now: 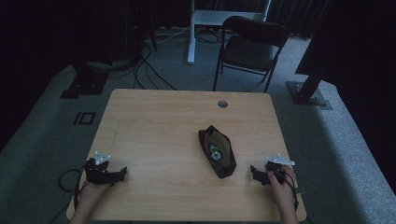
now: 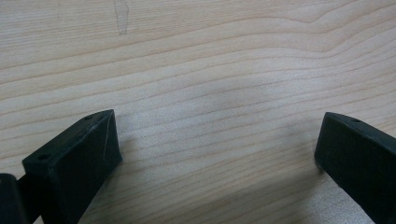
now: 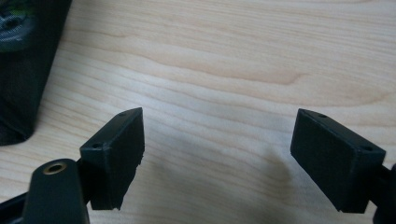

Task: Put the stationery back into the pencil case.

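Two blocky matte-black grippers, left gripper [image 2: 219,149] and right gripper [image 3: 217,149] spread wide, grained wood table [image 1: 159,126], soft oblong black pouch [image 1: 216,151]

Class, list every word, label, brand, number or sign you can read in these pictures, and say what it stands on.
None: no readable text in any view.
Black pouch: the round items inside show pale marks, too small and dim to read.
Left tongs and right tongs: plain black jaws, no markings.
Wooden table: bare grain, no label.
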The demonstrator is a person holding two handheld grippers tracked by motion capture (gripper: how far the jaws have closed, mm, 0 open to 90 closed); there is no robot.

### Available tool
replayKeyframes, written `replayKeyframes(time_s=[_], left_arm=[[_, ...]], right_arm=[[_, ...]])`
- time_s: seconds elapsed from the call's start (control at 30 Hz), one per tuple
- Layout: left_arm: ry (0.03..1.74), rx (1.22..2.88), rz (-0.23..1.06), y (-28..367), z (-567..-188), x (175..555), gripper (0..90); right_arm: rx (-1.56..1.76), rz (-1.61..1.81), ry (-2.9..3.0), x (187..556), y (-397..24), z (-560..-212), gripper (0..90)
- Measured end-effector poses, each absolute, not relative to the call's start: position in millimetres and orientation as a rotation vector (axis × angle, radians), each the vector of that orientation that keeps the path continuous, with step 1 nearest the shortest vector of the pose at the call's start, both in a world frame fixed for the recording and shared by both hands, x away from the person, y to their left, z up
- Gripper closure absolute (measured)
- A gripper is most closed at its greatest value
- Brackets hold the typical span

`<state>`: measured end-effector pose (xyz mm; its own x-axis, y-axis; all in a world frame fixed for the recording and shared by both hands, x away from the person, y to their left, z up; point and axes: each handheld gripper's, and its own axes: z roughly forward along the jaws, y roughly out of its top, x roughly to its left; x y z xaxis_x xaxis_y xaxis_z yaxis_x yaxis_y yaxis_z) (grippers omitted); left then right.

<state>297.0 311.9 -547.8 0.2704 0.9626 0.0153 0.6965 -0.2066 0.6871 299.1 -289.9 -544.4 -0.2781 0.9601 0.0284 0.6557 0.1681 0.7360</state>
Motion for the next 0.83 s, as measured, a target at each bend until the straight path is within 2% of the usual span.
replayKeyframes(time_s=[0.33,0.83], left_arm=[[1.491,1.979,0.611,311.9,-547.8,297.0,0.3],[1.491,1.979,0.611,311.9,-547.8,296.9,0.3]], right_arm=[[1.52,0.88,2.015,296.1,-295.3,-552.1,13.4],[1.518,0.88,2.012,296.4,-295.6,-552.9,12.3]])
